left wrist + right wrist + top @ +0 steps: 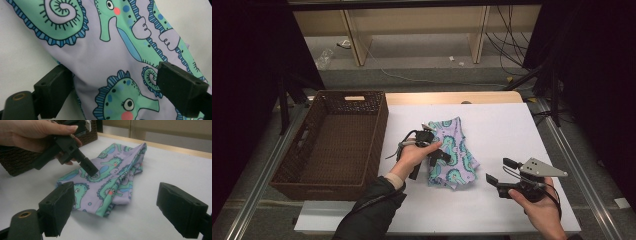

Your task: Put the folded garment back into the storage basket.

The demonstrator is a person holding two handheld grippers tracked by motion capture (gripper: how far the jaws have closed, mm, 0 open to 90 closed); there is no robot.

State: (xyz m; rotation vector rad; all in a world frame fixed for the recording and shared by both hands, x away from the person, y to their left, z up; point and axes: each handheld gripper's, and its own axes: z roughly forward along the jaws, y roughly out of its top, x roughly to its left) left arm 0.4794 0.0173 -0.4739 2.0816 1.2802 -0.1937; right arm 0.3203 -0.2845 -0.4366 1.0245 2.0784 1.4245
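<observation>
The left tongs (438, 156) hang spread over the folded seahorse cloth (455, 150) mid-bench, seemingly to pinch it, while the right tongs (498, 176), also spread, wait near the front edge.

right hand (539, 210) cut off at bottom edge, basket (15, 162) partly behind left hand (30, 132)

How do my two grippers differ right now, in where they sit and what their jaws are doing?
The left gripper is down on the seahorse-print cloth, jaws spread over a fold of it; the right gripper is off to the cloth's side, above bare white table, touching nothing. The left gripper points down into the fabric; the right gripper is aimed across at the cloth. Both have open jaws, and neither has closed on anything.
</observation>
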